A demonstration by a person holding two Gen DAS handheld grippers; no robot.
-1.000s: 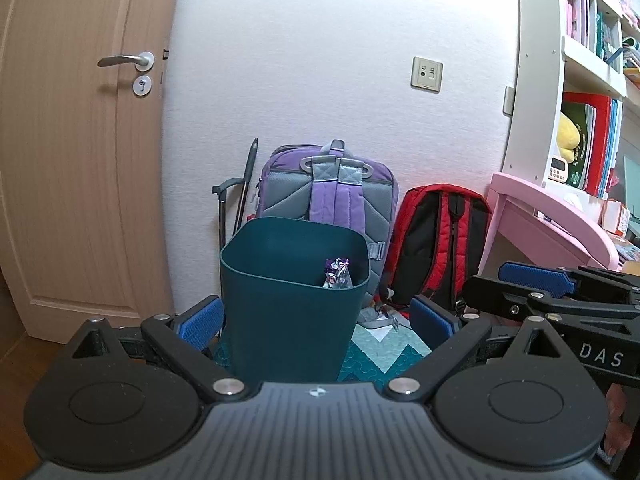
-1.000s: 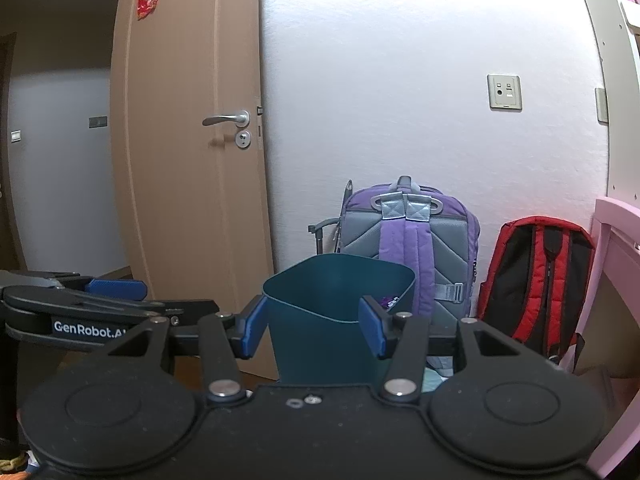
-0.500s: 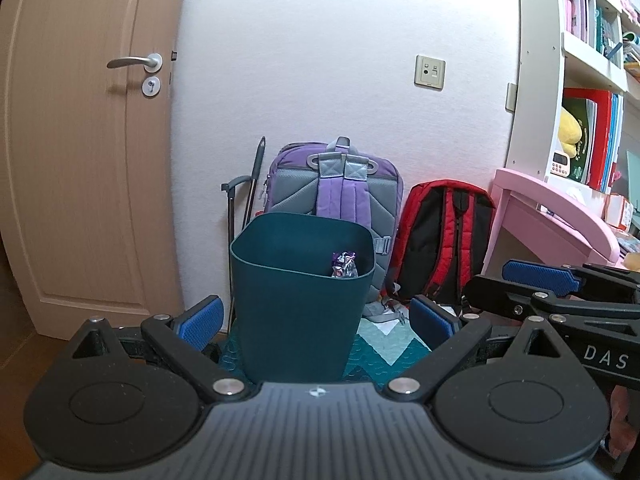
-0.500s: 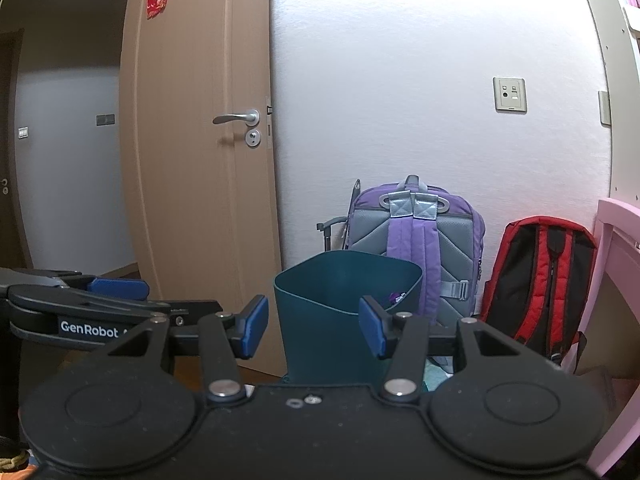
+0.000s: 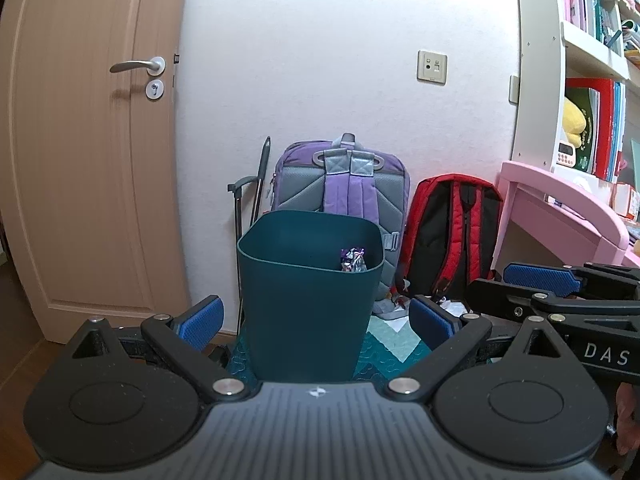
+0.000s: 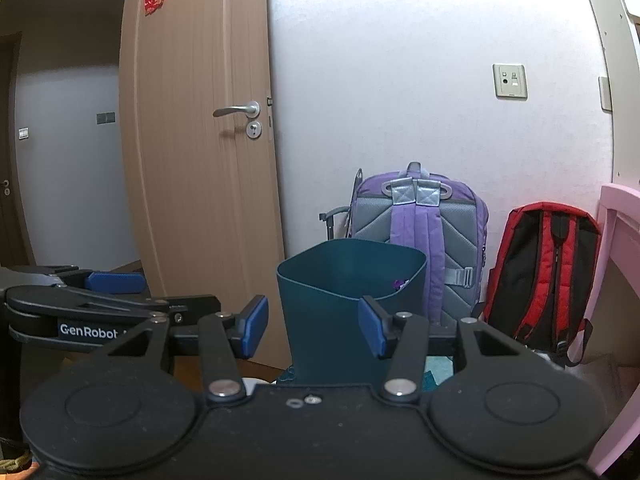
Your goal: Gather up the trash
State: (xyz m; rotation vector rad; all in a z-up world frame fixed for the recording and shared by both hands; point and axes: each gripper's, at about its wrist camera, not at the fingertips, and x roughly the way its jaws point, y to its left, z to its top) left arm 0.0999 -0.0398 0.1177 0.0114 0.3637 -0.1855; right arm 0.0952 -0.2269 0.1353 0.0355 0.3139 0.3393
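White plaster wall (image 5: 340, 92) and a light wooden door (image 5: 88, 160) form the backdrop, with a purple-and-grey fabric backpack (image 5: 344, 184) and a red-and-black backpack (image 5: 452, 232) leaning against the wall's base. Standing in front of the purple backpack, on a teal patterned floor mat (image 5: 394, 340), is the dark teal, square-mouthed plastic waste bin (image 5: 308, 300). One crumpled purple-and-silver foil wrapper (image 5: 353, 260) lies inside it, against the right inner wall just below the rim; the rest of the interior is hidden. The left gripper (image 5: 316, 320) is spread wide and holds nothing, its blue pads flanking the bin in the view without touching it. The right gripper (image 6: 312, 322) is likewise parted, somewhat less widely, and empty. Judgement on handling: the bin appears thin-walled and nearly empty, so it is probably light, flexes under a squeeze, and offers a smooth, slippery surface. The rim is the stiffest part; one finger inside and one outside an upper wall, close to a corner, gives the most secure hold. The wrapper is weightless, crushable and not fragile; any protruding fold will do. White scraps (image 5: 398, 322) lie on the mat's far edge beside the bin; what they are cannot be determined.
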